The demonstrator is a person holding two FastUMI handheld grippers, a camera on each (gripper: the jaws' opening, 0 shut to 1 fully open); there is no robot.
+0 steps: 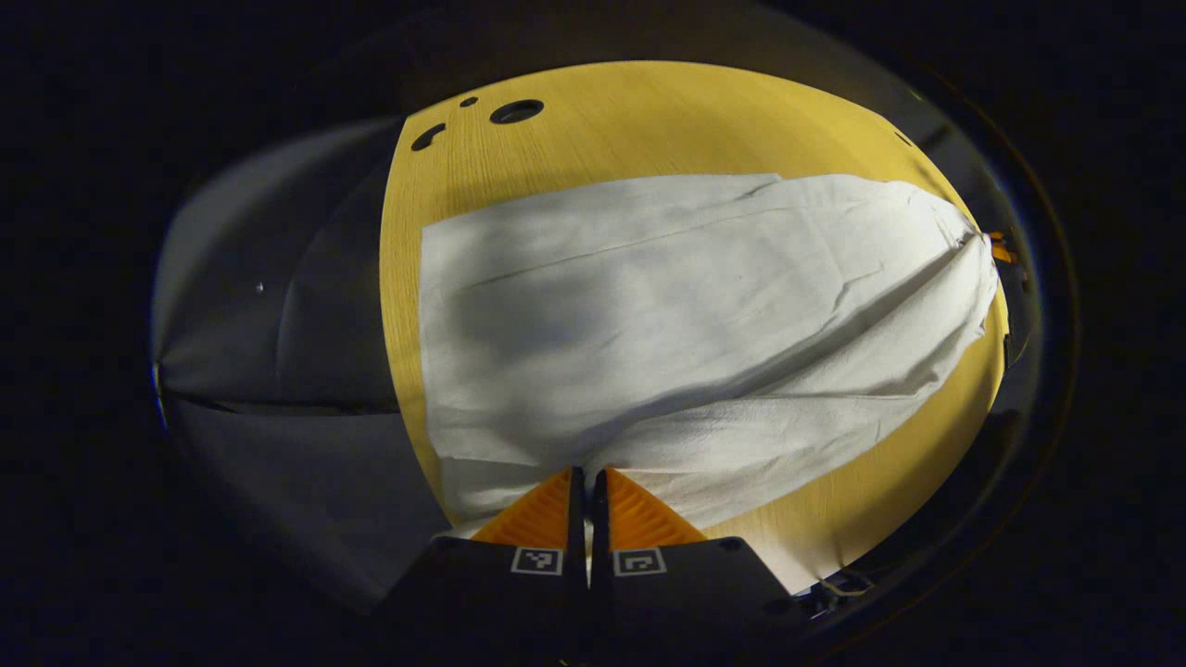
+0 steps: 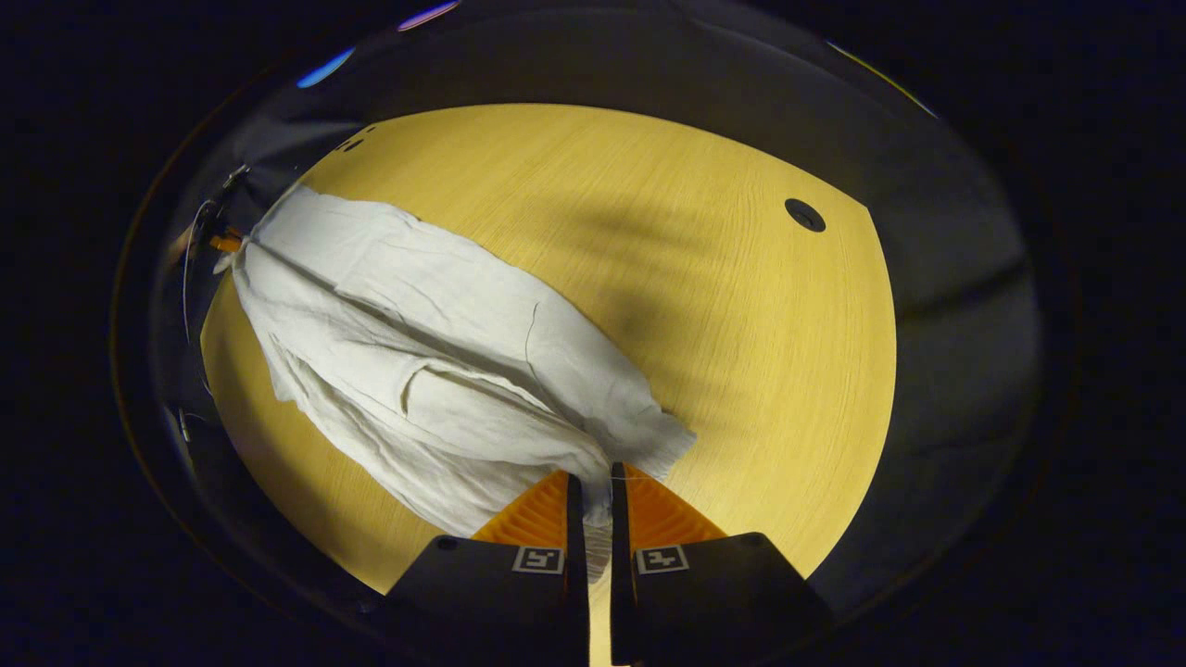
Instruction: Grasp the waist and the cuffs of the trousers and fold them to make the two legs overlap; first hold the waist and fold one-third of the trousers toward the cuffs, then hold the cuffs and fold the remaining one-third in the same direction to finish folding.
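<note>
we pinch the white trousers [image 1: 686,306] at opposite ends, left gripper [image 1: 587,482] and right gripper [image 2: 590,486] each clamped on cloth, stretching them over the wooden table [image 2: 649,185] so the legs overlap.

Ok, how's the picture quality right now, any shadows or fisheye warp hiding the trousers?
Left gripper view: a soft dark shadow lies across the trousers near the middle, and the table edge bows from fisheye warp. Right gripper view: broad shadow bands cross the bare table; the trousers stay evenly lit and sharp, with creases clear. No glare in either.
</note>
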